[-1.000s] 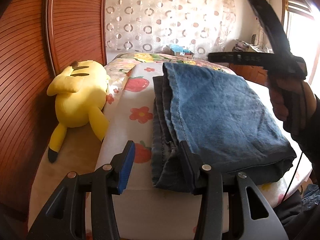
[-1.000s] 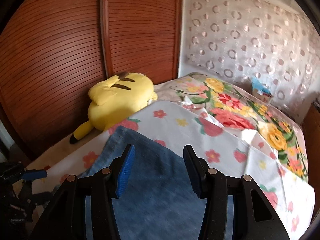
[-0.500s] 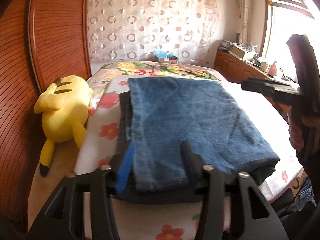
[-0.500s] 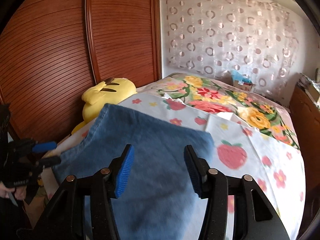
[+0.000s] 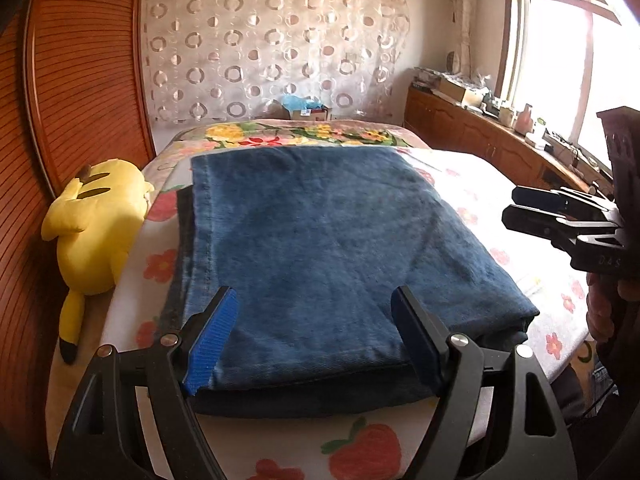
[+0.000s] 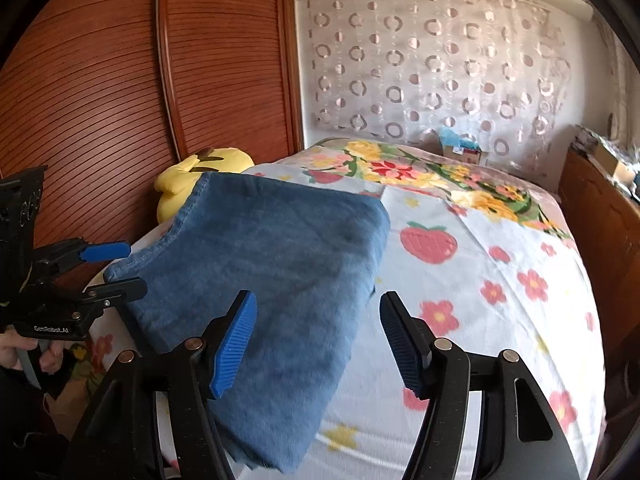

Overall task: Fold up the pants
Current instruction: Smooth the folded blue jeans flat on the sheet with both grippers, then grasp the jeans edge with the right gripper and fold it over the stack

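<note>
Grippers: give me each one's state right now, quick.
Left gripper: open, empty, fingers either side of the folded jeans.
Right gripper: open, empty, above the jeans.

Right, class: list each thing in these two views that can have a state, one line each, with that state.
pants: folded into a flat stack, lying on the bed.
left claw: open, fingers apart either side of the pants' near edge, holding nothing.
right claw: open, above the pants, holding nothing.
plush toy: lying beside the pants, apart from them.
bed: covered by a floral sheet.
</note>
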### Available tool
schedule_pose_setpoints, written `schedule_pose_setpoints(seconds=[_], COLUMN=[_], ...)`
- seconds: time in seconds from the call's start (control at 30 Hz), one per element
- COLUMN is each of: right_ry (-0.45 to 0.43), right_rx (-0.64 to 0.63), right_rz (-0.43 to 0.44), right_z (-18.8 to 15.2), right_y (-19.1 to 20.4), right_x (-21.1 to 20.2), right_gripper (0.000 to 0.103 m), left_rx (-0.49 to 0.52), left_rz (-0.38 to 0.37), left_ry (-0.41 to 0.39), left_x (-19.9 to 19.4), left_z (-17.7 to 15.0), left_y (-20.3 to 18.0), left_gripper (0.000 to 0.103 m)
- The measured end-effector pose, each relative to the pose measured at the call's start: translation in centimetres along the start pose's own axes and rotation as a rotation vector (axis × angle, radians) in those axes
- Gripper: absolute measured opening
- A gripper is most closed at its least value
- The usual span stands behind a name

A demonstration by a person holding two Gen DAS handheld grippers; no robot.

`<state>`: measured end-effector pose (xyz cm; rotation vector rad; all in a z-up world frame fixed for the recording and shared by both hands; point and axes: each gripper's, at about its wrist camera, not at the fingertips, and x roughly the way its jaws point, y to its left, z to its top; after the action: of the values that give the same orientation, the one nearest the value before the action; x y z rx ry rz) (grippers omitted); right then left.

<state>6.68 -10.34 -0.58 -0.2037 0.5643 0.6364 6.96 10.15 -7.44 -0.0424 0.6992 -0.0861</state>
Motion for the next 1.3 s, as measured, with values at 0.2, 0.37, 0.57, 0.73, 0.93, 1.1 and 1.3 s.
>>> schedule_pose_setpoints(seconds=[0.2,0.37,0.57,0.73,0.93,1.1,1.3], right_ry=[0.034,0.074,0.114,0.129,0.153,0.153,0.146], right_rx=[0.055,0.065,0.078,0.093,0.120,0.122,0.119], right_rz=[-0.002,0.006,0.015,0.027,0.045,0.050,0.056], right_z=[-1.3,-2.0,-2.8,-2.7,-3.1,-3.0,-3.4], right_y=[-0.5,-0.5,-0.2,-0.6,-1.2,-1.0,-0.6], right_x=[0.2,0.8,1.6,1.8,2.4,2.6,2.8], right_gripper=[0.069,0.069,0.069,0.069,0.069,0.069,0.064], left_rx=[0.006,0.019,0.028,0.041,0.045,0.046,0.045], left_rz=[-0.005,-0.007,0.003,0.011,0.013,0.013,0.012], left_ry=[0.024,0.057,0.084,0.082,0.079,0.076,0.076], left_x=[0.6,1.6,2.6,2.8,3.0,3.1,3.1], left_z=[-0.6,-1.4,-2.3,-2.7,-3.0,-3.2,-3.2], left_y=[-0.7,-1.2,-1.4,-1.4,-1.4,-1.3,-1.3], left_gripper=[0.080,0.080,0.080,0.080,0.080,0.080,0.080])
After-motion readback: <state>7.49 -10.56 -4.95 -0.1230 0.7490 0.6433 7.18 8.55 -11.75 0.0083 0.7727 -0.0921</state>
